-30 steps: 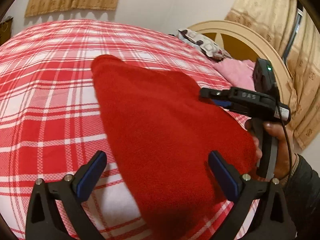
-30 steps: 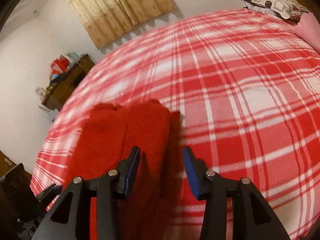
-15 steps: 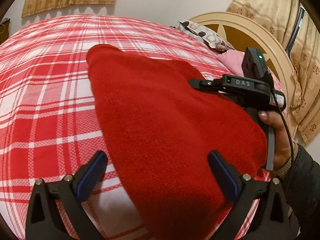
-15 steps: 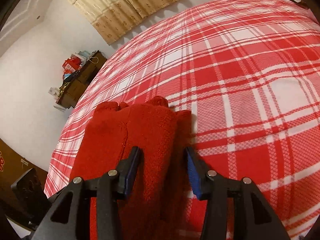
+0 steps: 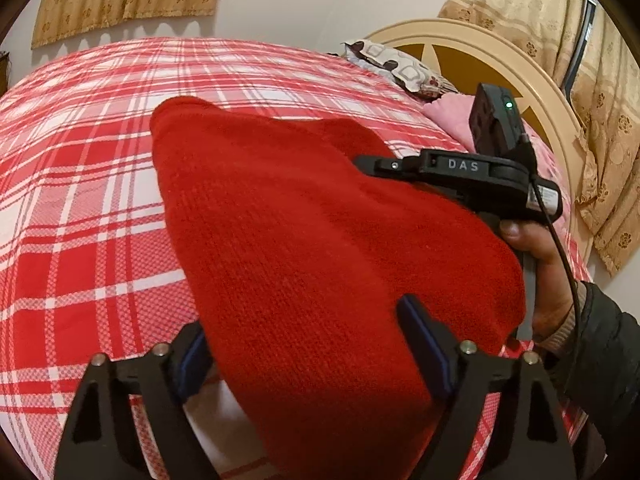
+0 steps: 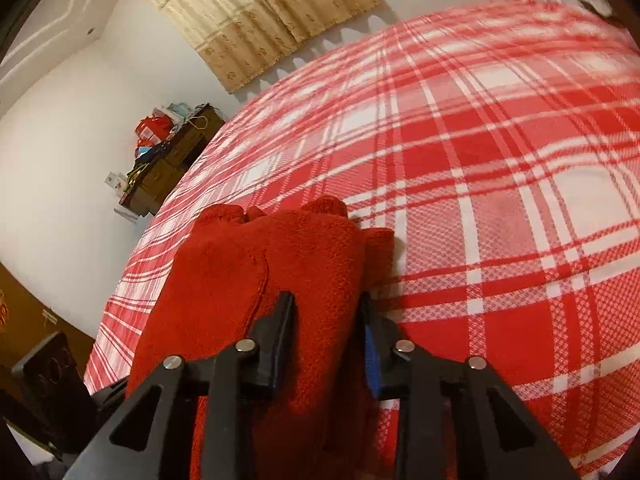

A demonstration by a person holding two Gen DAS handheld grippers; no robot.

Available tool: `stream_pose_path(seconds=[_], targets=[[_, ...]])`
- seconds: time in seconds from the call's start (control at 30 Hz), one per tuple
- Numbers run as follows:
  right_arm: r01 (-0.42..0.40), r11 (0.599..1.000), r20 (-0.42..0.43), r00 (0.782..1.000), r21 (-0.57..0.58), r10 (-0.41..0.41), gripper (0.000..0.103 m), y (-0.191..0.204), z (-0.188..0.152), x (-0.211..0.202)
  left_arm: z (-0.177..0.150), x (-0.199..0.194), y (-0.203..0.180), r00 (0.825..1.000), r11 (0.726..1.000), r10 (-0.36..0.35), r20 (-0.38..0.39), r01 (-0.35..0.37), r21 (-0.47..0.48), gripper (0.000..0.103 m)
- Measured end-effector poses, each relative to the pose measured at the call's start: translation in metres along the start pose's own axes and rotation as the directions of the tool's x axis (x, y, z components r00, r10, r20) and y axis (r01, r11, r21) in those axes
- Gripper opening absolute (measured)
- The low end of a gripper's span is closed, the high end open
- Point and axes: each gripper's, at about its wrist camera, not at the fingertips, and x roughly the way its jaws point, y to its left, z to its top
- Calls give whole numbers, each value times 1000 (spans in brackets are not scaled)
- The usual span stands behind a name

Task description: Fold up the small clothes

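Red knit garment is lying partly folded on the plaid bedspread, near edge bunched. Right gripper has just been closing, jaws now squeezing a thick fold of it. Left gripper has been narrowing too, jaws straddling the cloth; can't tell if the pads are pressing yet. Person's hand is holding the right tool. Judgement: get both grips on all layers, then lift evenly so the fold isn't twisting or slipping.
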Motion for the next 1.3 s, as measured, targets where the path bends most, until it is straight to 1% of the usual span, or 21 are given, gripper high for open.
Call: stream_pose_path(seconds=[0.07,0.13,0.2,0.3,0.33,0.37,0.47,0.63,0.9,0.97,1.07,1.3], targets=[[2,1000,4,1000,-17,-2,27,3,0,0,0,-1,-1,1000,1000,-4,3,4,1,79],[9,1000,-3,1000,-7,-9,27,1,1,3,0,-2,-3,1000,1000,5,5,-5,12,76],[19,1000,-2,1000,-15,-20,27,2,2,2,0,-4,-6,1000,1000,9,11,-10,24,67],[46,998,10,999,-39,-46,25,8,1,-2,3,-6,-8,1000,999,21,12,-21,37,58],[50,998,14,999,-41,-49,25,9,0,-3,2,-8,-8,1000,999,24,13,-25,40,52],[52,998,21,998,-34,-51,25,10,0,-5,3,-10,-8,1000,999,28,15,-28,44,49],[50,999,28,998,-22,-49,25,14,-2,-11,3,-17,-9,999,998,36,20,-37,43,46],[36,999,30,999,-38,-35,25,30,-9,-23,-5,-34,-9,999,999,35,33,-36,26,45],[-38,999,32,999,-31,39,25,58,-32,-39,-23,-75,-17,995,997,65,81,-69,40,44],[-59,998,33,998,-28,60,25,67,-38,-38,-31,-84,-17,993,995,87,82,-90,37,44],[-91,996,34,995,-22,92,25,81,-48,-37,-42,-96,-14,992,995,101,82,-103,20,44],[-144,989,19,989,-31,145,25,112,-67,-31,-57,-120,-5,987,990,140,85,-140,-5,44]])
